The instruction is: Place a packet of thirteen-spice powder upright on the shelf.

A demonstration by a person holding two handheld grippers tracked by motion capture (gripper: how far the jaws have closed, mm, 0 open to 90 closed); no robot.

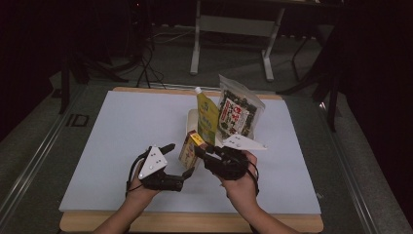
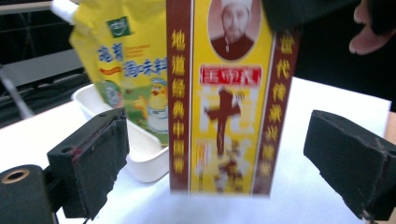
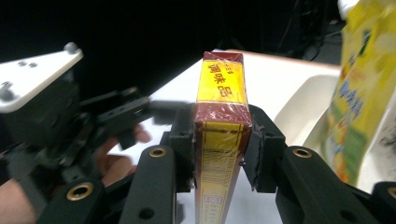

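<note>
Centrally, two handheld grippers meet over a white table top (image 1: 122, 146). One yellow-and-maroon seasoning box (image 3: 219, 116) stands upright, pinched on its narrow sides by the right gripper (image 3: 218, 154), just in front of the tray. One left gripper (image 1: 179, 160) has its jaws spread wide on either side of the box, pads not touching it. Behind the box sits one shallow white tray (image 2: 140, 149) holding one yellow spouted seasoning pouch (image 2: 135, 70). One seaweed snack bag (image 1: 238, 114) stands beside the pouch.
</note>
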